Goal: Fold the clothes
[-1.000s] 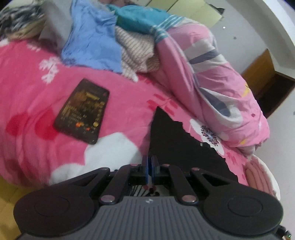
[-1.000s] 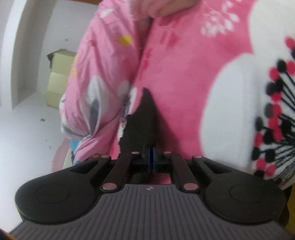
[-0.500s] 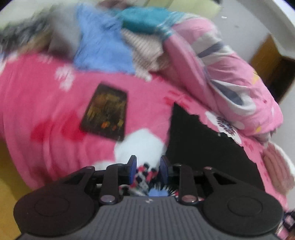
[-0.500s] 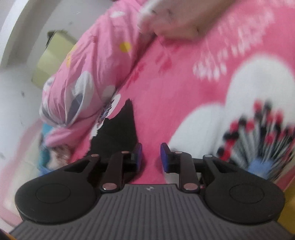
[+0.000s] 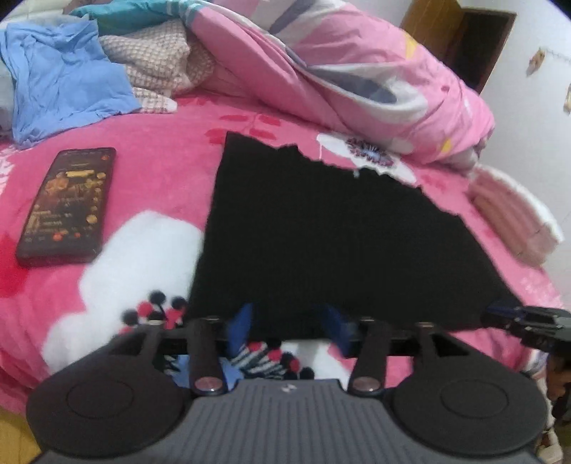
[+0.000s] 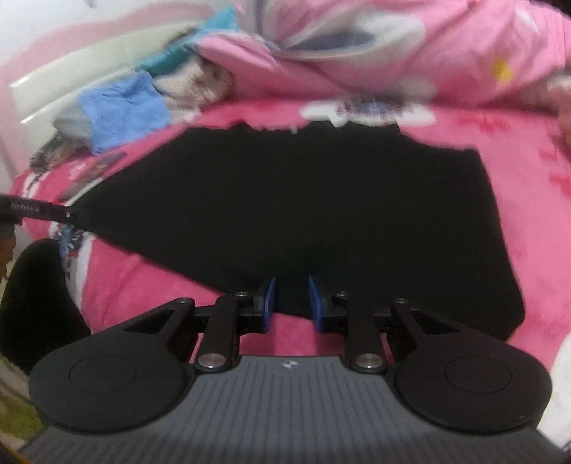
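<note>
Soft, even indoor light, no hard shadows or glare. Both views bulge with fisheye curvature and darken at the corners. The right wrist view is smeared by motion blur beyond the gripper (image 6: 292, 303); the black cloth (image 5: 332, 228) shows no detail.

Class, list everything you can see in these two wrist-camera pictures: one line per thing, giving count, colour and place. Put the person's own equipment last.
black garment: one, black, spread flat on the blanket, in front of both grippers
blanket: one, bright pink with white flowers, covering the bed
phone: one, dark with lit screen, on the blanket left of the garment
quilt: one, pale pink with grey and white, bunched behind the garment
blue cloth: one, crumpled, far left in the pile
checked cloth: one, beige and white, beside the blue cloth
teal cloth: one, top of the pile
left gripper: one, black with blue pads, jaws just opened, at the garment's near edge
right gripper: one, black with blue pads, jaws apart, at the garment's near edge
</note>
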Demonstrator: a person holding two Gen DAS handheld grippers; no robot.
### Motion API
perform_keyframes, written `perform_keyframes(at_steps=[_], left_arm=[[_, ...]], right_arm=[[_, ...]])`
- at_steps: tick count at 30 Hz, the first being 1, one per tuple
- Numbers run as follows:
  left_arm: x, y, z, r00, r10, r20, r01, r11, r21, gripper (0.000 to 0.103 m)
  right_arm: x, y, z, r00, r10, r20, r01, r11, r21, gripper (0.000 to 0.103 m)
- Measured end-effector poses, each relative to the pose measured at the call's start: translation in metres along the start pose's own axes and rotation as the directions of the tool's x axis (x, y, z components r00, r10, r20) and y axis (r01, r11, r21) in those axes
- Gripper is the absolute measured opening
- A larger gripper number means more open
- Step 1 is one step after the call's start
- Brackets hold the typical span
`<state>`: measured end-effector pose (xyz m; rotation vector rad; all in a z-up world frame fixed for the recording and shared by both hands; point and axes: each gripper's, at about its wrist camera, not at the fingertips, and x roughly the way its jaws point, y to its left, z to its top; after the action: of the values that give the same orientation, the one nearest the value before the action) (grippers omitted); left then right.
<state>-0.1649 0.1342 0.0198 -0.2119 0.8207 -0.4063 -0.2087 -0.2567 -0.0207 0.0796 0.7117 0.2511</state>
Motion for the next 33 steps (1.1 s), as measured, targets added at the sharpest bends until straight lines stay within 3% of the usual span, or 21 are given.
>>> perform_keyframes(at_steps=[3,8,13,16,20,23,27,31,32,33], left_arm=[[-0.004,0.004,0.025,0.997,-0.003,0.071,0.001,1.0,0.031,0.064],[0.027,0.007,0.081,0.989,0.069,0.13,-0.083,0.992,0.098,0.065],[0.097,0.008,0.13,0.984,0.139,0.112,-0.159,0.97,0.186,0.065],[0.132,0.015,0.146,0.983,0.165,0.085,-0.176,0.973,0.15,0.063],[0.163,0.032,0.154,0.991,0.128,0.029,-0.13,0.99,0.053,0.055],[0.17,0.039,0.156,0.994,0.099,0.04,-0.1,0.995,0.012,0.049],[0.176,0.043,0.16,0.995,0.077,0.065,-0.076,0.997,-0.024,0.039],[0.177,0.044,0.161,0.992,0.085,0.09,-0.082,0.996,-0.034,0.021],[0.176,0.043,0.161,0.991,0.086,0.1,-0.084,0.996,-0.028,0.016],[0.175,0.042,0.16,0.99,0.089,0.112,-0.088,0.996,-0.017,0.014]], right_arm=[[-0.019,-0.011,0.022,0.999,0.022,0.041,-0.022,1.0,0.001,0.025],[-0.024,-0.08,0.073,0.991,-0.033,0.133,0.011,0.987,0.162,0.036],[0.007,-0.16,0.095,0.994,-0.086,0.066,0.063,0.953,0.296,0.041],[0.03,-0.189,0.094,0.996,-0.079,0.031,0.063,0.934,0.35,0.041],[0.059,-0.221,0.091,0.998,-0.055,0.001,0.049,0.904,0.424,0.041],[0.068,-0.229,0.087,0.999,-0.019,0.027,0.005,0.887,0.461,0.041],[0.069,-0.23,0.087,0.999,0.009,0.052,-0.032,0.889,0.457,0.041],[0.075,-0.23,0.091,0.997,0.034,0.064,-0.058,0.899,0.435,0.04],[0.077,-0.228,0.092,0.997,0.035,0.065,-0.059,0.904,0.422,0.035],[0.078,-0.226,0.093,0.997,0.035,0.066,-0.059,0.911,0.408,0.024]])
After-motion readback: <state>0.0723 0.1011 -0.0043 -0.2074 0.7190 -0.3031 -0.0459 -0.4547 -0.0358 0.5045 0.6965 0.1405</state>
